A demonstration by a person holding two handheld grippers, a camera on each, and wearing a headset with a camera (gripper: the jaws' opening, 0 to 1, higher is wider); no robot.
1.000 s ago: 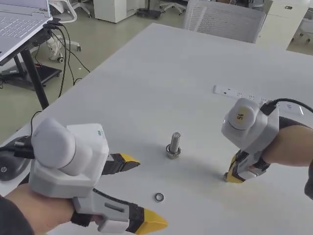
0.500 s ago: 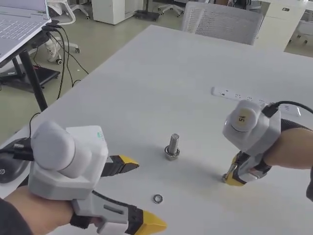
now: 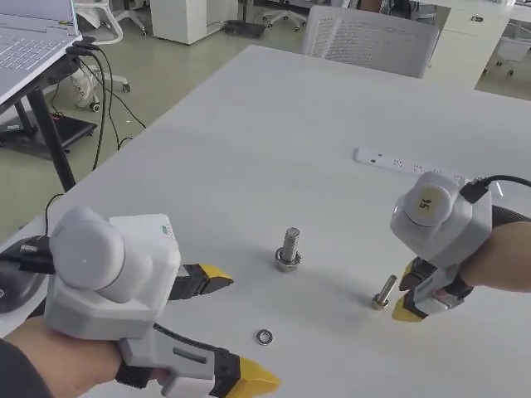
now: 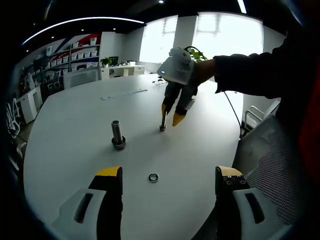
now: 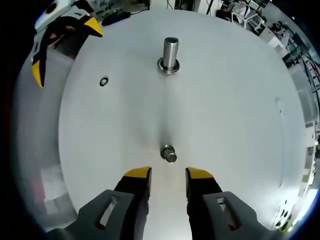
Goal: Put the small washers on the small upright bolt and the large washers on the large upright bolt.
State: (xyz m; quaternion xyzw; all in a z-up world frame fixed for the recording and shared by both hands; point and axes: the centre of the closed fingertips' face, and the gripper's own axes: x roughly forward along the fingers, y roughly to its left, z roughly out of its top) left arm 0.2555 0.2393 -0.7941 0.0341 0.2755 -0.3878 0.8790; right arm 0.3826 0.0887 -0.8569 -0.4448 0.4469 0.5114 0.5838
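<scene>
Left gripper view: small silver ring washer [image 4: 153,177] lies flat on the white tabletop [image 4: 75,115] just ahead of your left gripper [image 4: 169,172], jaws wide open, empty.

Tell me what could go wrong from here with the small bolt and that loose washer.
1. The small bolt stands free close in front of the right tool, jaws slightly parted; a nudge while backing off could topple it.
2. The loose washer lies flat ahead of the open left tool; it may skid rather than lift when pinched.
3. Its size is hard to judge, so it could end up on the wrong bolt.
</scene>
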